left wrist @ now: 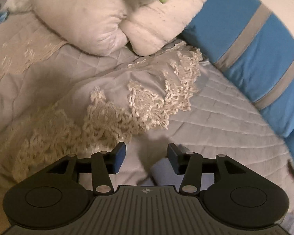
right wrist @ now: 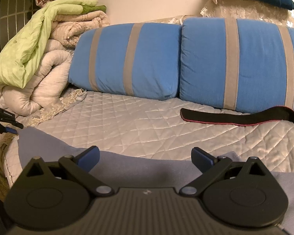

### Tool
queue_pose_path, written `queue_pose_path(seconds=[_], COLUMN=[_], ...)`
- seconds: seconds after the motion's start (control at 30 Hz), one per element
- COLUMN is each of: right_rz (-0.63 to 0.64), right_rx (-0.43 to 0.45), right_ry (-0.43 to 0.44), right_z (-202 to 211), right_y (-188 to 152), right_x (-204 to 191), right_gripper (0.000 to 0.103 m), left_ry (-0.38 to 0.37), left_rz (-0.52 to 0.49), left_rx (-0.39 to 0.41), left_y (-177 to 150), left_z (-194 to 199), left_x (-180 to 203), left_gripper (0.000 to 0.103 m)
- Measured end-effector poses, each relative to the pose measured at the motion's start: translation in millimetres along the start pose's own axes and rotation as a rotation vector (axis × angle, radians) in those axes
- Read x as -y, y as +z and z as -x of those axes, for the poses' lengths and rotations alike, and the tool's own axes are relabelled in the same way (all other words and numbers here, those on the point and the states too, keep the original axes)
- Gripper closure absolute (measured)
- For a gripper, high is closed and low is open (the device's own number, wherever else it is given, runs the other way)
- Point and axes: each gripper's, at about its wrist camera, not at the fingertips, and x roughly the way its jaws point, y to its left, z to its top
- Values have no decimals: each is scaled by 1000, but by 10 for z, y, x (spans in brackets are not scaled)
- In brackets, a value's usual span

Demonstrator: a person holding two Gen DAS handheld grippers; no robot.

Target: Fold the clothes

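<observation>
The cloth to fold, a grey-blue garment (right wrist: 127,166), lies flat on the quilted bed cover (right wrist: 147,121) along the lower part of the right wrist view, its upper left corner running toward the left edge of the frame. It seems spread out this way so that edges and corners can be reached from both sides.

The right gripper (right wrist: 145,159) hovers over the near middle of the garment with its jaws wide apart and nothing between them, probably ready to pick up an edge. The left gripper (left wrist: 146,158) sits in the lower centre of its own view, jaws partly open and empty, with a strip of the same garment showing just below and between them; it appears to be lined up on that corner.

Two blue cushions (right wrist: 186,58) with grey stripes lean against the wall behind, a black strap (right wrist: 235,116) lies at right, and rolled quilts (right wrist: 35,82) are piled at upper left, all kept off the working area.

No readable writing or brand shows; only a small round emblem on each gripper body.
</observation>
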Motion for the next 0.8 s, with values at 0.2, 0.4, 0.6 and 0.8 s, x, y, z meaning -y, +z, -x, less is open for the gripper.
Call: queue_pose_path(seconds=[0.2, 0.4, 0.6, 0.8], right_rz=[3, -6, 0, 13], right_rx=[3, 1, 10, 12], right_ry=[11, 3, 5, 7], right_z=[18, 31, 60, 71], right_y=[5, 1, 2, 5], right_x=[-23, -3, -9, -28], right_gripper=[0, 0, 0, 0], left_ry=[-112, -167, -167, -91], left_rz=[-81, -63, 18, 68], left_rx=[-2, -142, -216, -76], left_y=[-10, -45, -64, -35], left_z=[-81, -280, 8, 273], left_x=[57, 40, 7, -98], left_gripper=[56, 71, 77, 67])
